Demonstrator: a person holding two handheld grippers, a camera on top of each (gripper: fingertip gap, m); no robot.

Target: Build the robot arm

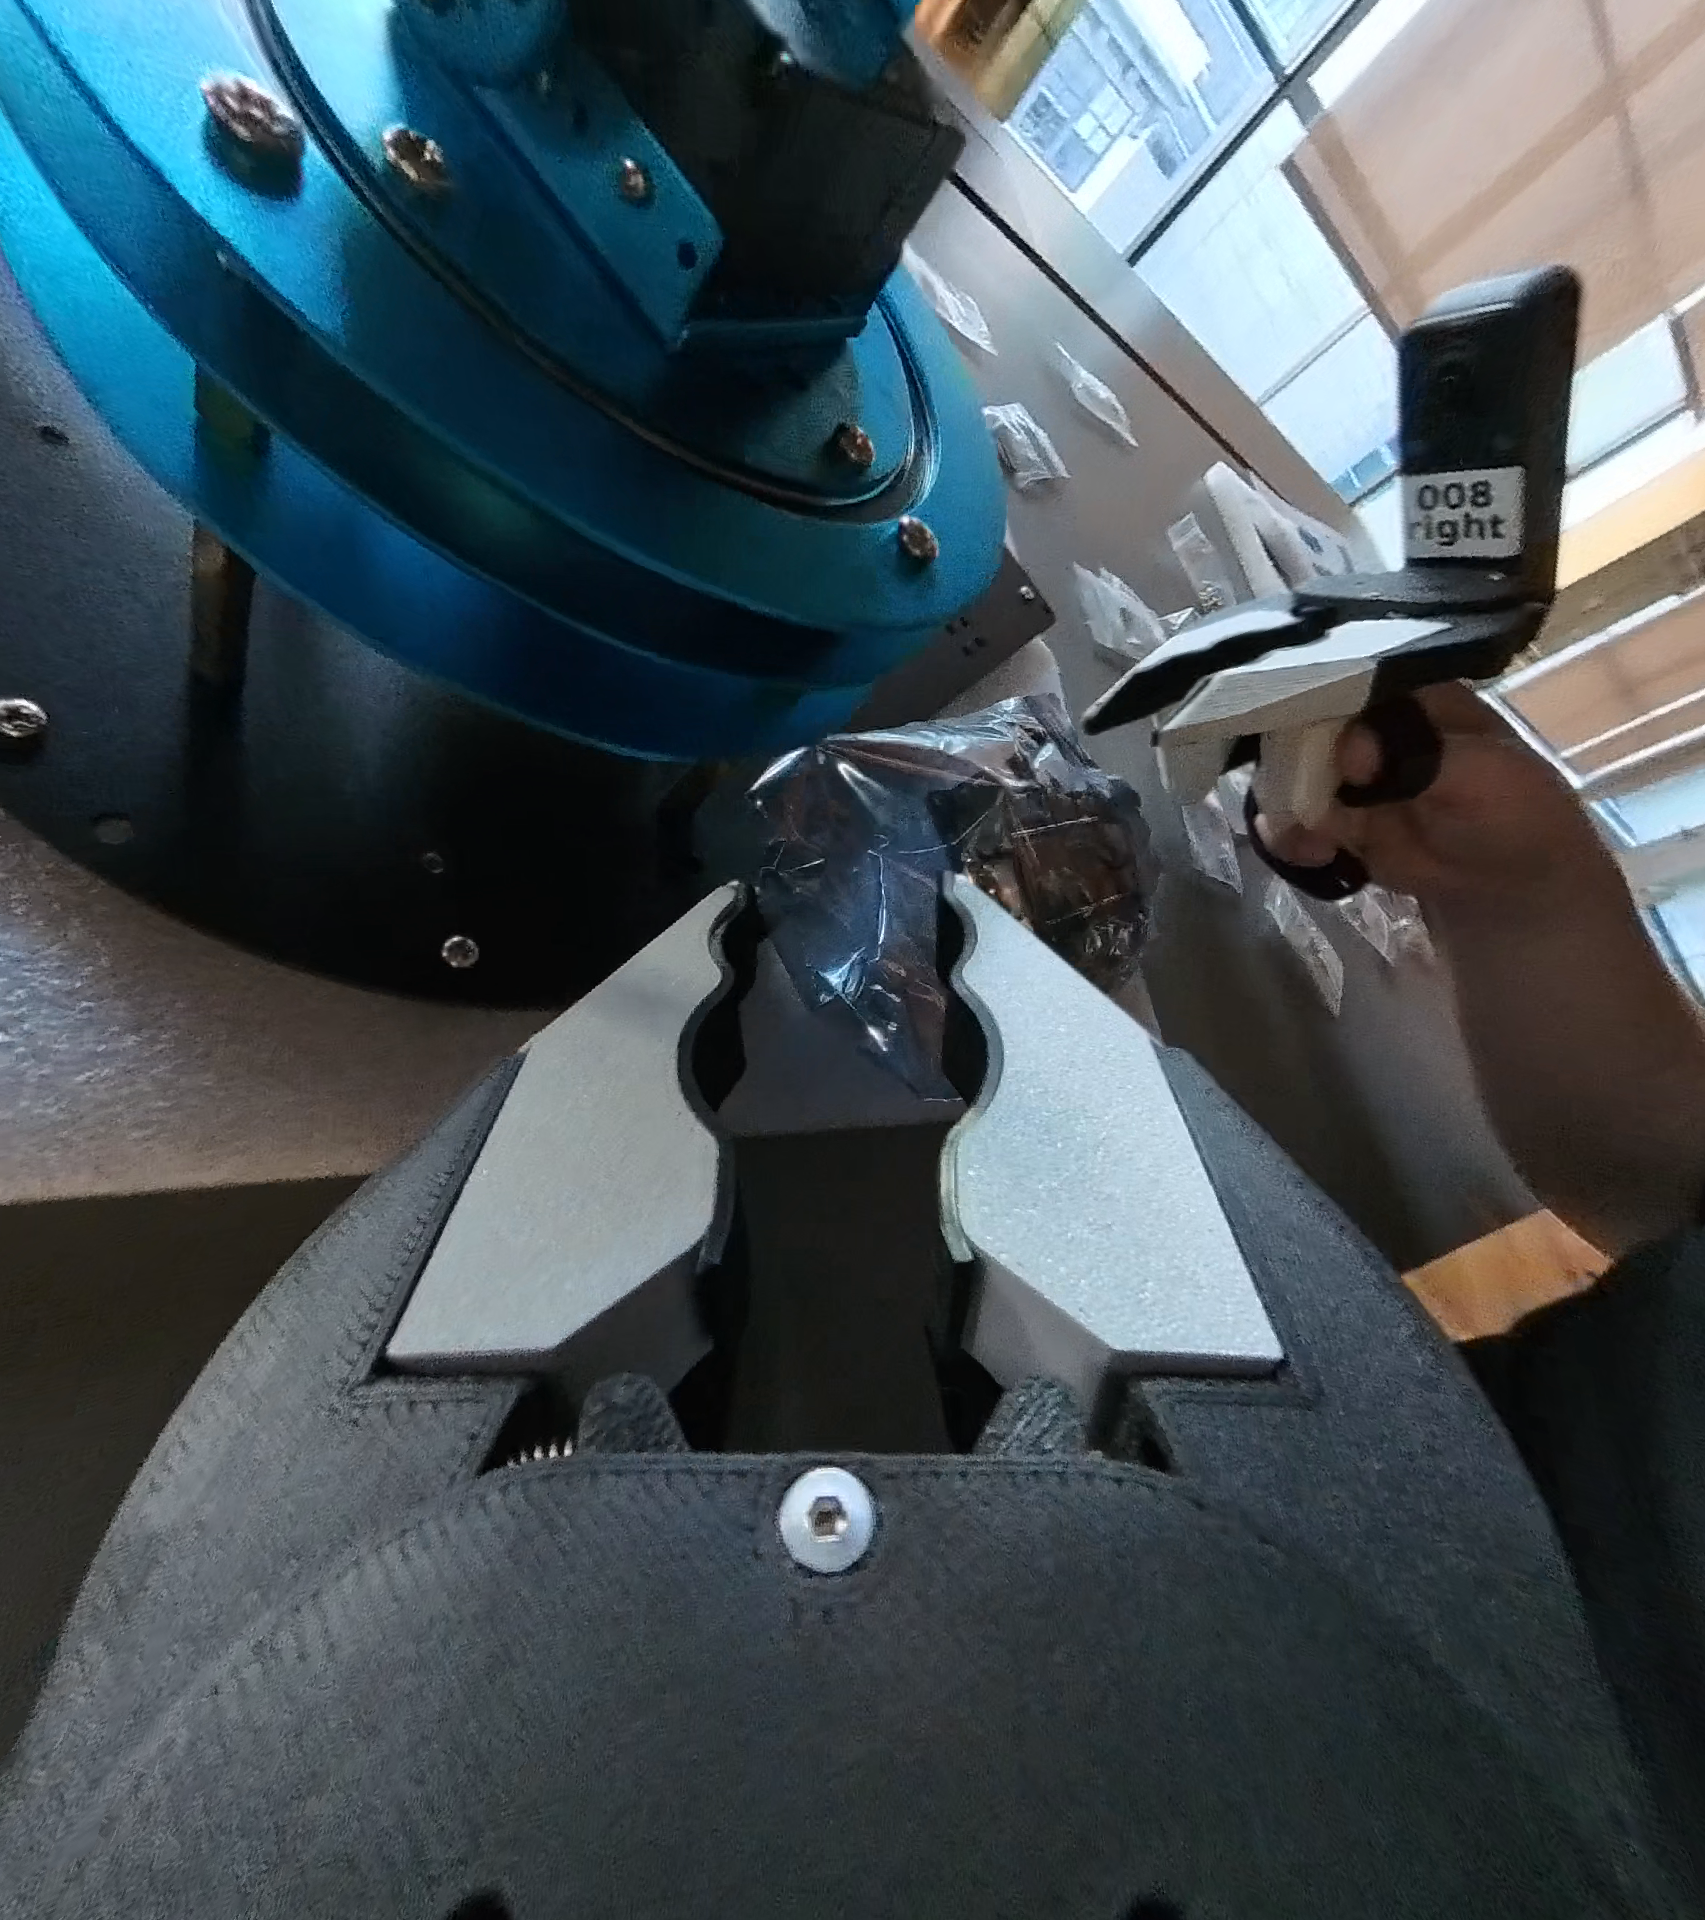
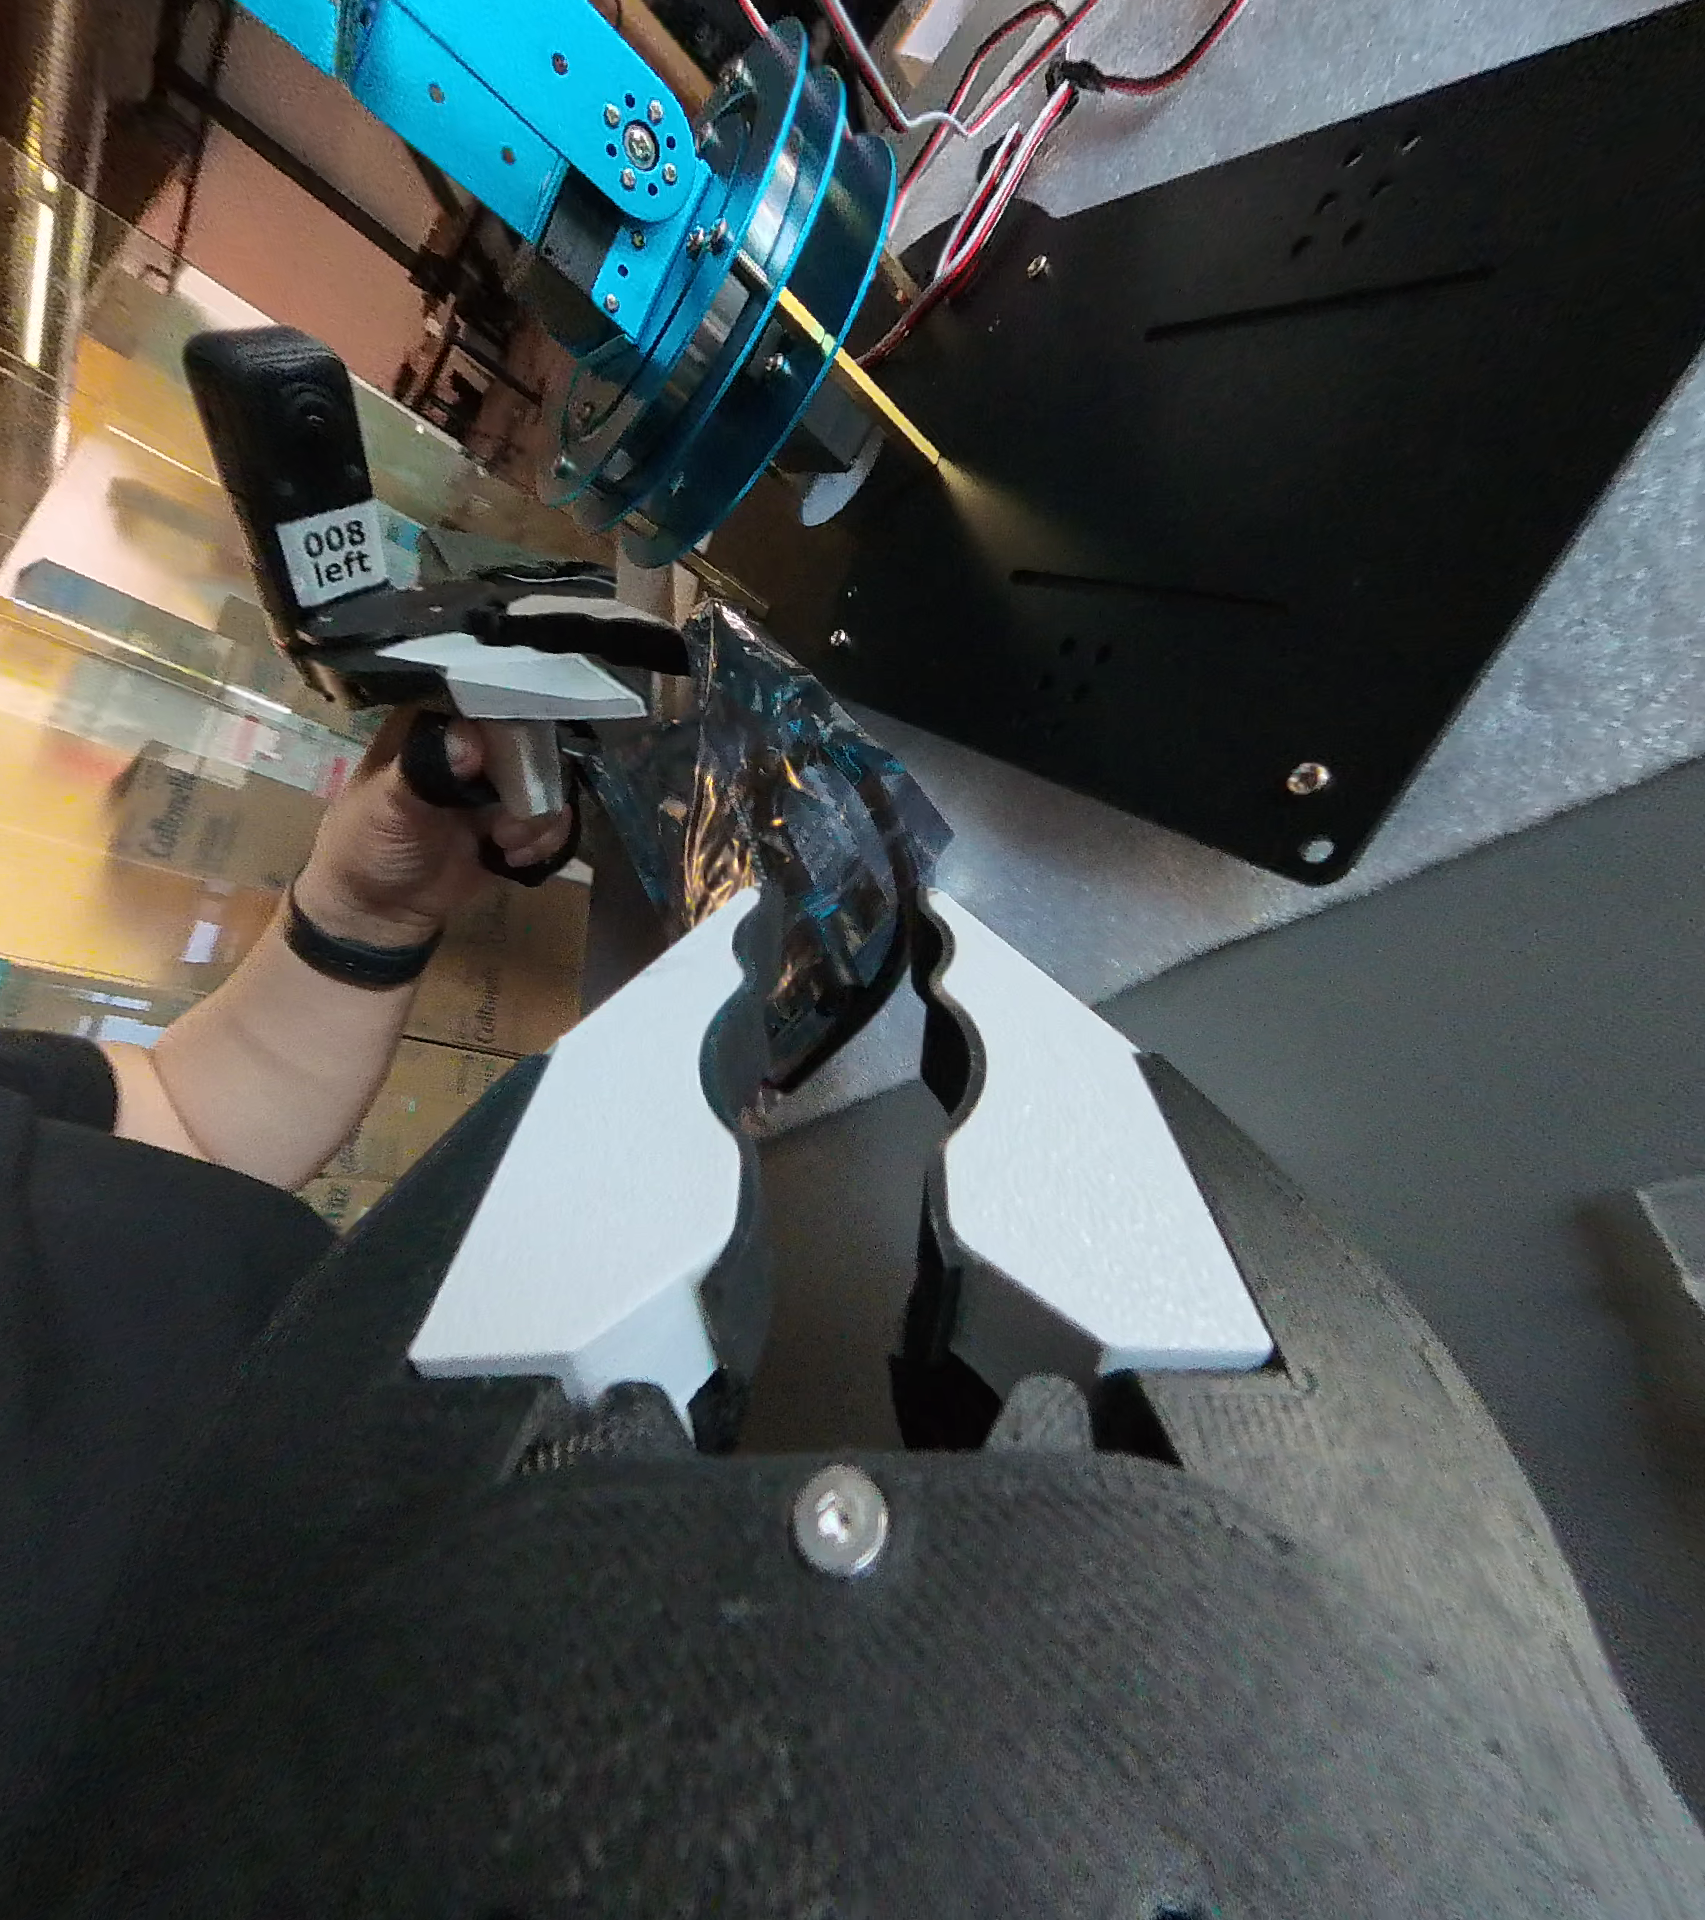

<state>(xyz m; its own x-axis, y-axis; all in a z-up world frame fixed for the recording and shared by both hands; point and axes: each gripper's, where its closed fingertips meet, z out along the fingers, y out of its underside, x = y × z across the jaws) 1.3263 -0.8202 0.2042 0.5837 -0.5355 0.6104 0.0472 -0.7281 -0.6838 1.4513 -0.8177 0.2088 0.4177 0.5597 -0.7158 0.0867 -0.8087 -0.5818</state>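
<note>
The left gripper (image 1: 843,904) is pinching one end of a dark, shiny plastic bag (image 1: 889,883). Its two fingers are pressing on the crinkly film. The right gripper (image 2: 843,914) is pinching the other end of the same bag (image 2: 806,821), with its fingers closed on the film too. So the bag is hanging in the air between the two grippers, just above the grey foam mat (image 1: 100,1039) and right beside the black base plate (image 2: 1295,499).

A blue metal robot arm (image 1: 432,343) is standing on that plate, and red, white and black wires (image 2: 983,135) are running out from it. Small clear packets (image 1: 1097,390) are lying farther back on the mat.

The bag could rip if the two grippers are pulling apart too hard, because the film looks thin. It could also slip out, since each gripper is only holding an edge. The bag is very close to the blue arm, so it could bump or snag on it.

The bag is looking see-through but dark, all wrinkled and shiny. A small part with thin gold-coloured pins is showing inside it, but I cannot tell just what the part is.
</note>
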